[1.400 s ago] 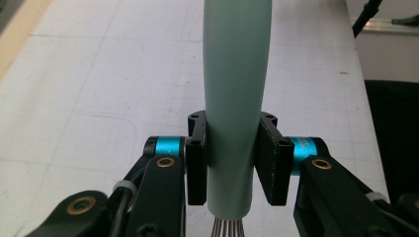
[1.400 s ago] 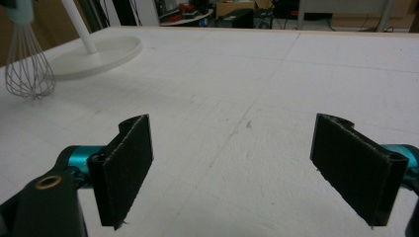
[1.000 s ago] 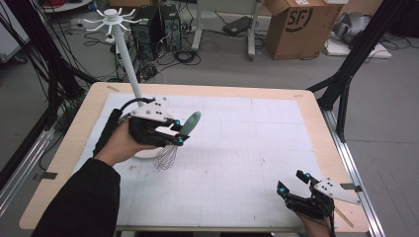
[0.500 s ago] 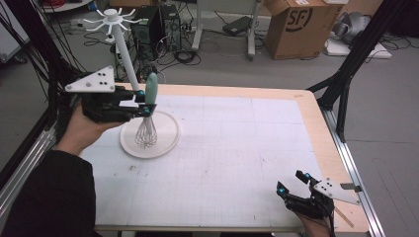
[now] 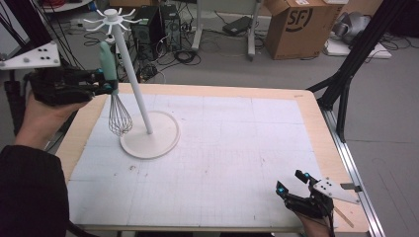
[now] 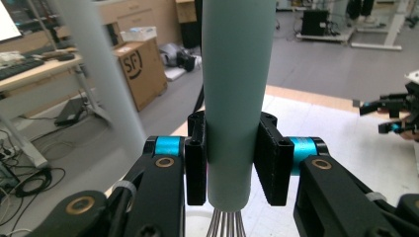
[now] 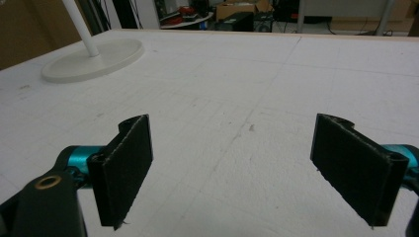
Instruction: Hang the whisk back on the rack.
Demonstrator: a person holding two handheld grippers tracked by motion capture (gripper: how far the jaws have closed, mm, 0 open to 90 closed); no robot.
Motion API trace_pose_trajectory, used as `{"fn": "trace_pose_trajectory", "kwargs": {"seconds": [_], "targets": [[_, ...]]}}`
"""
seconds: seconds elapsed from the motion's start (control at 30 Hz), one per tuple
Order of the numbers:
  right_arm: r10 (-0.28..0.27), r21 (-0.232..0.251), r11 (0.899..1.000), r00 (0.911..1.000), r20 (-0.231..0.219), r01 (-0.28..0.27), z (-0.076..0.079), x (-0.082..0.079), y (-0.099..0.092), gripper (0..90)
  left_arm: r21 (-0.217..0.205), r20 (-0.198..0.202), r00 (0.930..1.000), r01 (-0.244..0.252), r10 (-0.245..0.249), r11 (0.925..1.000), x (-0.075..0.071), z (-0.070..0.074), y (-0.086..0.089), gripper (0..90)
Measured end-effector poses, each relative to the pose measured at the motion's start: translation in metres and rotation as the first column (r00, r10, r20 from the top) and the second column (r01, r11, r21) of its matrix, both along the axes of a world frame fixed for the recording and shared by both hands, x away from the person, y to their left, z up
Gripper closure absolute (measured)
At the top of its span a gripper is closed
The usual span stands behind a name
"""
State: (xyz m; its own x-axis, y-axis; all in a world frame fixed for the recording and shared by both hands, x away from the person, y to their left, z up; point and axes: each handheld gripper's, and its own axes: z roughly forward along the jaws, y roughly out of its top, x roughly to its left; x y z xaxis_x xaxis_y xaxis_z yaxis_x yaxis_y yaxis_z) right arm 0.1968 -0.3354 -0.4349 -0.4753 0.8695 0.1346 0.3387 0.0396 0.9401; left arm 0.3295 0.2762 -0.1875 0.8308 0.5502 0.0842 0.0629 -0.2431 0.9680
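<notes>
A whisk (image 5: 112, 94) with a pale green handle (image 6: 236, 89) hangs upright, wire end down, in my left gripper (image 5: 109, 85), which is shut on the handle. It is held above the table's left edge, just left of the white stand's pole (image 5: 133, 79). The stand has a round base (image 5: 158, 140) and a ring of hooks (image 5: 111, 19) at its top. The handle's top reaches a little below the hooks. My right gripper (image 5: 292, 183) rests open near the table's front right corner, and its pads (image 7: 127, 163) have nothing between them.
The white gridded mat (image 5: 222, 148) covers the wooden table (image 5: 316, 128). A cardboard box (image 5: 296, 24), cables and computer cases stand on the floor behind the table. Black frame struts (image 5: 346, 74) rise at the right.
My left gripper has lifted the whisk from low over the stand's base, turned it upright, and carried it left and upward beside the pole. The right gripper has stayed still.
</notes>
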Motion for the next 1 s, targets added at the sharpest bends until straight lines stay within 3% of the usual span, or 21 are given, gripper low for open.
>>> {"fn": "trace_pose_trajectory", "kwargs": {"seconds": [0.3, 0.4, 0.67, 1.0], "targets": [[0.011, 0.009, 1.000, 0.9998, -0.018, -0.011, -0.002, 0.001, 0.002, 15.4, -0.008, -0.004, 0.9981, -0.061, 0.061, 0.9981, 0.009, 0.008, 0.025, 69.1], [0.029, 0.016, 0.999, 0.9996, 0.000, -0.029, 0.002, -0.002, 0.005, 15.4, -0.015, -0.007, 0.9971, -0.076, 0.076, 0.9970, 0.015, 0.012, 0.031, 69.1], [0.061, 0.007, 0.998, 0.9981, 0.001, -0.061, 0.003, -0.002, 0.014, 15.4, 0.015, -0.030, 0.9963, -0.080, 0.080, 0.9967, 0.028, 0.014, 0.034, 69.0], [0.039, 0.020, 0.999, 0.9992, 0.005, -0.039, 0.004, -0.006, 0.009, 15.4, 0.017, -0.071, 0.9943, -0.079, 0.080, 0.9967, 0.040, 0.010, 0.031, 69.0]]}}
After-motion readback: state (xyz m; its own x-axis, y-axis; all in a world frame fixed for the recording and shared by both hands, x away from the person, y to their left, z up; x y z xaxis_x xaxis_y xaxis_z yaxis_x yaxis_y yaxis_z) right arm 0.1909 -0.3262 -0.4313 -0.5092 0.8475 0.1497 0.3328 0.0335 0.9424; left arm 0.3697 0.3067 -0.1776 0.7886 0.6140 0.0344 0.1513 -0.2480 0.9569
